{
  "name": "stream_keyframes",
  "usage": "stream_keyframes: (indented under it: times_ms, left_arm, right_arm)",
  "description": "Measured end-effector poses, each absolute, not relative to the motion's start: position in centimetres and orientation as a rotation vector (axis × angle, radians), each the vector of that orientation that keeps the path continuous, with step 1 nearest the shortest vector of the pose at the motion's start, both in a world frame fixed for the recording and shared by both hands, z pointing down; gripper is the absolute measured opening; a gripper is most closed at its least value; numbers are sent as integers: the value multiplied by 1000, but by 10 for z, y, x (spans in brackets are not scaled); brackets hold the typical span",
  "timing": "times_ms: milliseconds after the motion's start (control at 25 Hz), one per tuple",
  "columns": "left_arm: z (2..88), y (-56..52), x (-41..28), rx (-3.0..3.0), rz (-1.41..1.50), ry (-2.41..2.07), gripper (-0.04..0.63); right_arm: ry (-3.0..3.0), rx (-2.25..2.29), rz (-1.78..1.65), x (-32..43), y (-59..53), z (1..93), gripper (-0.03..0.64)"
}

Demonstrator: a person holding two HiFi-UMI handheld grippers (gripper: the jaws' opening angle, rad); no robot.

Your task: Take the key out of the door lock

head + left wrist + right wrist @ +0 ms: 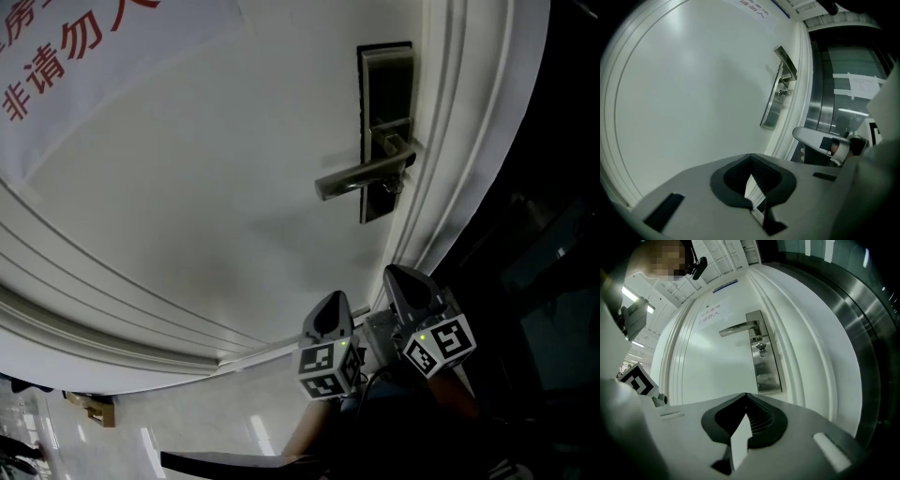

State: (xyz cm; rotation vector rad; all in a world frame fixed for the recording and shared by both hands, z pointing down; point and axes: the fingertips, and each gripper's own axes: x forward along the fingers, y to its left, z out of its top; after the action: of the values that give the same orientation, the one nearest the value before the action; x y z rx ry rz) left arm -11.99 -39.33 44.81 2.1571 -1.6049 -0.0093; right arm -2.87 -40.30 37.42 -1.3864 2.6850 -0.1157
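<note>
A small key [394, 185] sticks out of the steel lock plate [384, 84] on the white door, just under the lever handle [361, 176]. Both grippers hang low, well below the lock and apart from it. My left gripper [333, 307] is shut with nothing between its jaws. Close on its right, my right gripper [403, 278] is likewise shut and holds nothing. In the right gripper view the key [762, 350] shows ahead of the closed jaws [743, 420], below the handle [738, 327]. The left gripper view has the key [783, 93] far off at the upper right.
A white paper sign with red characters [84, 56] is stuck on the door at the upper left. Raised white frame moulding [459, 141] runs right of the lock, with dark glass and metal panels [862, 324] beyond. A cardboard box [94, 409] lies on the glossy floor.
</note>
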Motion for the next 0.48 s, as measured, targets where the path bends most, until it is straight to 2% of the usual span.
stream_keyframes:
  times_ms: [480]
  left_arm:
    - [379,-430,-102,2304,-123,-1689,0]
  right_arm:
    - [2696,-1336,252,-12,-427,310,0]
